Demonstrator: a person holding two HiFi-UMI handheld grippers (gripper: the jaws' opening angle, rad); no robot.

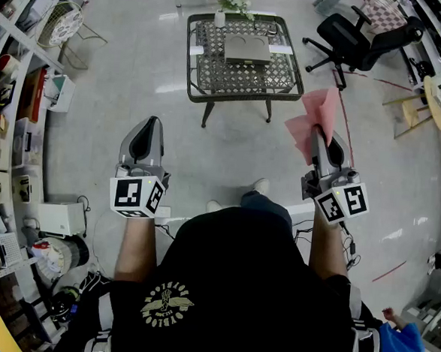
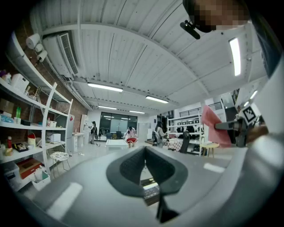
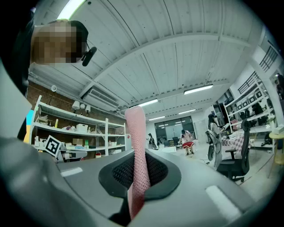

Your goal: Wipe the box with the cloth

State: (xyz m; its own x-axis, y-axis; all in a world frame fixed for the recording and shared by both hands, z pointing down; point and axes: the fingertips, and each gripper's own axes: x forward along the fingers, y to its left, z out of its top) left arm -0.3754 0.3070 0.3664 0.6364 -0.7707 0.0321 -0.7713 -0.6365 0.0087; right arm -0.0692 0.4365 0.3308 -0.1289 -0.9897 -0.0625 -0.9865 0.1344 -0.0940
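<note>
Upper left of the head view: shelving (image 1: 16,82) is running down the frame edge.

Left of centre: the left claw (image 1: 150,129) is pointing up-frame over the pale floor (image 1: 100,73). In the left gripper view its jaws are sitting clenched together with nothing gripped between them.

Top centre: a dark lattice surface (image 1: 212,77) is carrying the box (image 1: 247,50), a flat grey one lying near the middle of the top, well apart from both claws.

Right of centre: the right claw (image 1: 319,137) is grasping the pink cloth (image 1: 314,114). The cloth is standing up past the jaw tips, and in the right gripper view it is running as a narrow strip pinched between the pads.

Upper right: a black office chair (image 1: 358,40) is standing beside the surface.
</note>
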